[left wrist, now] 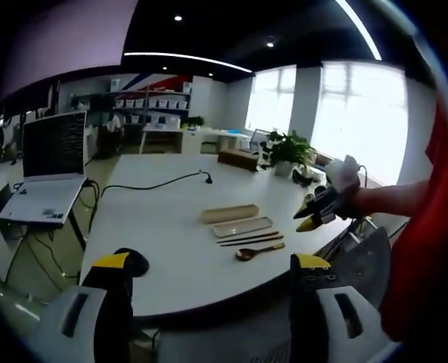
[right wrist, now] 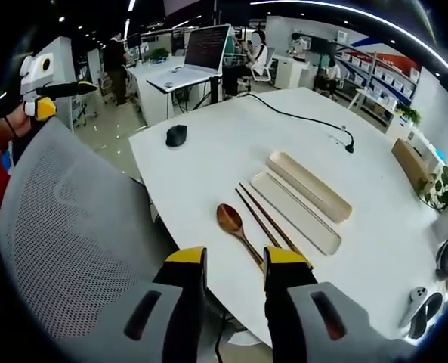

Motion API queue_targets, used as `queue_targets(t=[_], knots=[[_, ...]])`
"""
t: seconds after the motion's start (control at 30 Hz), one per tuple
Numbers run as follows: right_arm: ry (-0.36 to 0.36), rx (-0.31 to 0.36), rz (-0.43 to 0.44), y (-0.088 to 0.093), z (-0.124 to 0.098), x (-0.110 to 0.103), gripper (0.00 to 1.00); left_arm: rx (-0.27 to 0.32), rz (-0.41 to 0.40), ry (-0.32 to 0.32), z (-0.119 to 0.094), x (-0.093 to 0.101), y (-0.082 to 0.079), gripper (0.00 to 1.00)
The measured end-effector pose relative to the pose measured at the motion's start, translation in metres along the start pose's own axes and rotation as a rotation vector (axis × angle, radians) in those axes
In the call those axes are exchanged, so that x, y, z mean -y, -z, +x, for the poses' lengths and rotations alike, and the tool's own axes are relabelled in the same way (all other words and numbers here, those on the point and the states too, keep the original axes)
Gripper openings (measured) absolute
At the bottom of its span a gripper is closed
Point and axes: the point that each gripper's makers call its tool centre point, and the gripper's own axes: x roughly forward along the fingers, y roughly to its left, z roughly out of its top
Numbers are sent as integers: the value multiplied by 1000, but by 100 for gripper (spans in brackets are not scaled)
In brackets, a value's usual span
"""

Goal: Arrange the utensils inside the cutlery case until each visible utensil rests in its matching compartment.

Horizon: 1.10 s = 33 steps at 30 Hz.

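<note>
The cutlery case point(right wrist: 298, 214) is seen open on the white table point(right wrist: 208, 151), its lid point(right wrist: 308, 186) just beyond it, with the chopsticks point(right wrist: 265, 215) and then the wooden spoon point(right wrist: 235, 227) lying loose on the near side of the case; nothing is yet loaded. The right gripper point(right wrist: 235, 265) is held with jaws apart and empty just short of the spoon handle, and the left gripper point(left wrist: 212, 272) is likewise parted and empty, well back from the case. The approach step is judged in hand; a lowering and closing onto the spoon handle is called for next.

Open office, white table point(left wrist: 171, 257), grey mesh chair point(right wrist: 65, 249) at 9 o'clock, bright windows point(left wrist: 359, 113) at 2 o'clock, shelving point(left wrist: 152, 102) at 11 o'clock, dark ceiling with strip lights point(left wrist: 186, 57).
</note>
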Motion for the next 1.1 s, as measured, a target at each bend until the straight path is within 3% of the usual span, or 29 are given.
queue_targets(t=[1.1], knots=[[-6, -23, -28, 9, 15, 5, 26, -14, 18, 10, 4, -1, -1, 88]])
